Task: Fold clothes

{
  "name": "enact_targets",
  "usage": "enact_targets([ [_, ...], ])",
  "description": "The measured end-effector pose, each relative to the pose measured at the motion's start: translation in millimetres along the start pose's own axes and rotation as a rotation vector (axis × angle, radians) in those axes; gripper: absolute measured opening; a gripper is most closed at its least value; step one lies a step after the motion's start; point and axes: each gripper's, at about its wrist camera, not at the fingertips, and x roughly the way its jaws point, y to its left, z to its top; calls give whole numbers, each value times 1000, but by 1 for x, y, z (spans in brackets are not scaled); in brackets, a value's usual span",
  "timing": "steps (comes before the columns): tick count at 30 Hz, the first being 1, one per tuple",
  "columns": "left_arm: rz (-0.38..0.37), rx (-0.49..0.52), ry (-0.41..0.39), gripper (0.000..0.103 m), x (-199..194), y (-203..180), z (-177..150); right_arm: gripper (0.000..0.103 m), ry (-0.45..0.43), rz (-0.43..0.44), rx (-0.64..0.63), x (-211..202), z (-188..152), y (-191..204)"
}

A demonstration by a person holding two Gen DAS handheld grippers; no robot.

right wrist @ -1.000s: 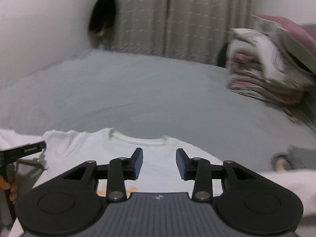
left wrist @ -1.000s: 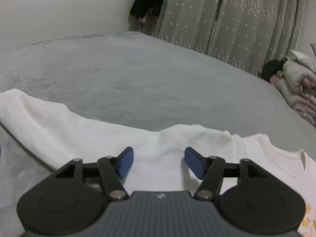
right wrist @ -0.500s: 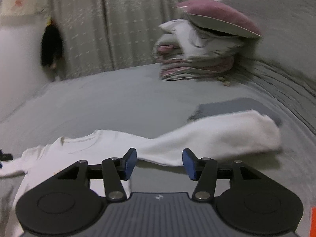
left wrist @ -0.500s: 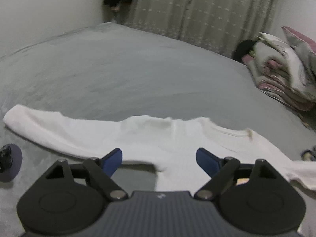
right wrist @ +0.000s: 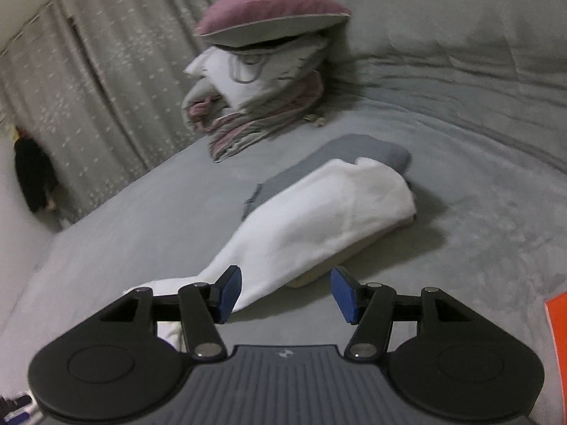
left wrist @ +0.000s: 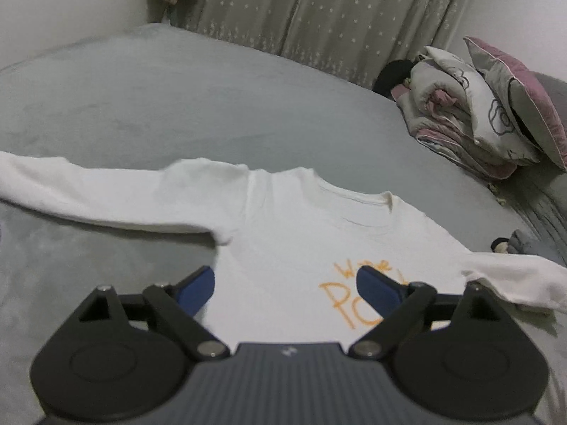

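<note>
Now both claws stand spread and empty, jaws just opened: left gripper hovers low centre over the white sweatshirt, laid flat on the grey bed; right gripper faces its right sleeve, seemingly next to fold. Earlier frames sat closer, near the collar.

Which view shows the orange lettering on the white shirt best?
The left wrist view: the orange lettering shows on the shirt chest, partly behind the tool. The right wrist view shows only a sleeve, no lettering.
</note>
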Motion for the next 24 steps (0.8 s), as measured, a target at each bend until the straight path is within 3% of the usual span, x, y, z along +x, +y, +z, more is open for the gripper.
enact_targets([
  [2,-19,-7,-6,103,4,-2,4,57,5,0,53,7,3,-11],
  [14,-50,-85,119,103,46,-4,8,57,-12,-65,281,72,22,-50],
  [24,-61,-115,134,103,50,3,12,55,-82,6,421,91,14,-70],
])
